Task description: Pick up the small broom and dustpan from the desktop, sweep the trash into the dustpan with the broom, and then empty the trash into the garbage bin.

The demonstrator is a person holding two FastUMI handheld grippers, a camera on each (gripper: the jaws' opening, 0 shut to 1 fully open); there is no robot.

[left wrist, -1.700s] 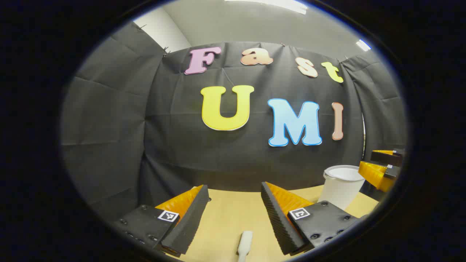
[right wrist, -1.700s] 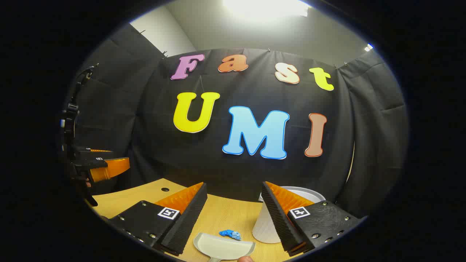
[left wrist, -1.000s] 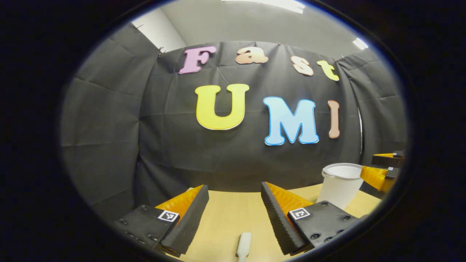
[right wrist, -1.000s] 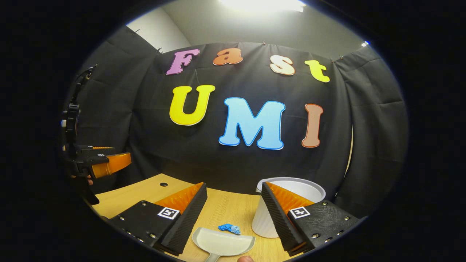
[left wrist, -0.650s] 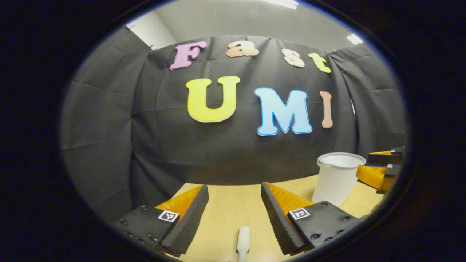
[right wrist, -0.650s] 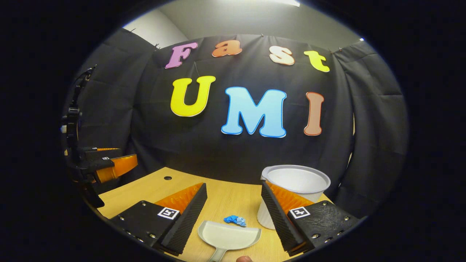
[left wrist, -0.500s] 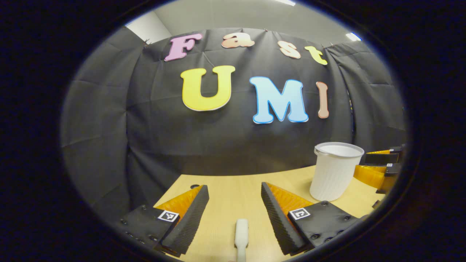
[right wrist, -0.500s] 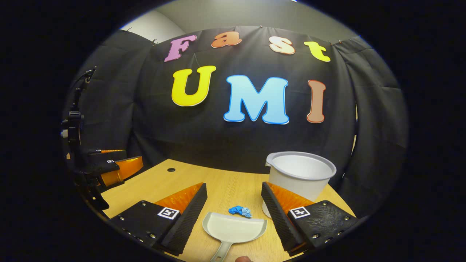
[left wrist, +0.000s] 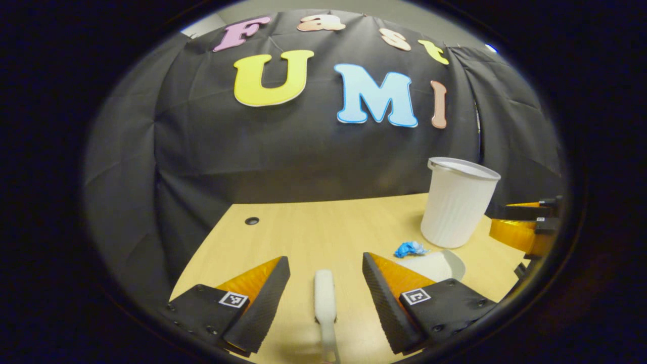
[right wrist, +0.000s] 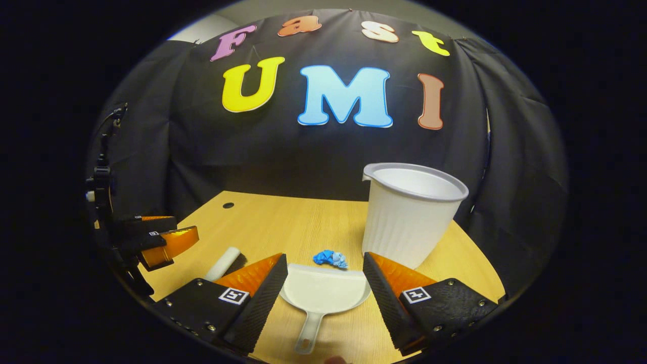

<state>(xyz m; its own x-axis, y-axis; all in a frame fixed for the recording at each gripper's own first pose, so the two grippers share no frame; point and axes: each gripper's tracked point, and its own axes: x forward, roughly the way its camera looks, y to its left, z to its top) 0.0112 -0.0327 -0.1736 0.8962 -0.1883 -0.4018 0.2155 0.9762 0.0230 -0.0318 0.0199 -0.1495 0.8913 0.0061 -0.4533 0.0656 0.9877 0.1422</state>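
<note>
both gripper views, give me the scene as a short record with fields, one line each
surface: light wooden desktop
broom: small white broom lying flat, between the fingers of the left gripper, untouched
dustpan: white plastic dustpan flat on the desktop, handle toward the right gripper, untouched
trash: crumpled blue scrap just beyond the dustpan's front edge
bin: white ribbed garbage bin upright, behind and right of the dustpan
grippers: both open, holding nothing

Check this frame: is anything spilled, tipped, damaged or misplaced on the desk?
Nothing stands out. The bin stands upright, the dustpan and broom lie flat on the desk, and the blue scrap sits at the dustpan's front edge.
</note>
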